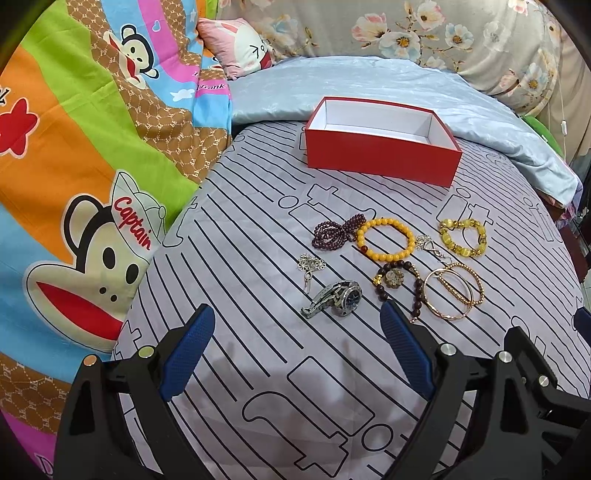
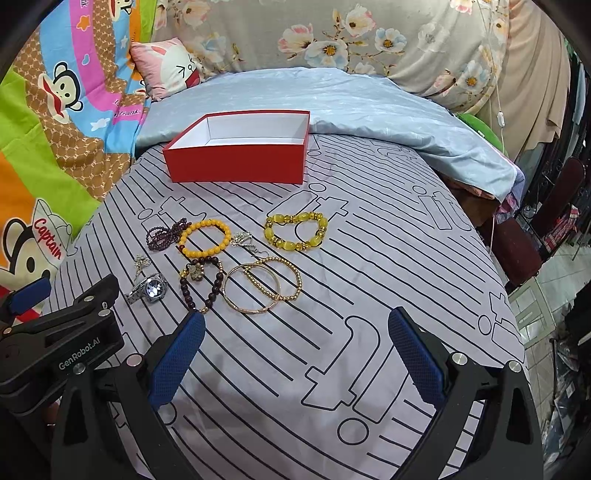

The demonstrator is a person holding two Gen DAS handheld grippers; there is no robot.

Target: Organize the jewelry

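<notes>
Nearest: left gripper (image 1: pixel 297 317), blue textured fingers (image 1: pixel 194 341) spread wide, holding nothing, above the grey line-patterned bed sheet (image 1: pixel 258 369). Right gripper (image 2: pixel 297 321), likewise wide apart and empty.

Landmark: open red cardboard box with white interior (image 1: pixel 382 157), empty, on the sheet.

Nearer than the box, front row: silver metal wristwatch (image 1: pixel 341 297); dark brown bead bracelet with gold charm (image 1: pixel 397 282); thin gold bangles overlapping a gold bead bracelet (image 1: pixel 452 291).

Just ahead of the watch towards the box: small silver flower chain (image 1: pixel 310 266).

Next row, closer to the box: tangled dark purple bead strand (image 1: pixel 338 230), touching an orange-yellow round-bead bracelet (image 1: pixel 384 240); small silver chain piece (image 1: pixel 428 245); chunky yellow stone bracelet with gold spacers (image 1: pixel 463 234).

Beyond the box: pale blue folded quilt (image 1: pixel 332 85); floral bedding (image 1: pixel 424 33). Left of the box: colourful cartoon monkey cover (image 1: pixel 74 166).
</notes>
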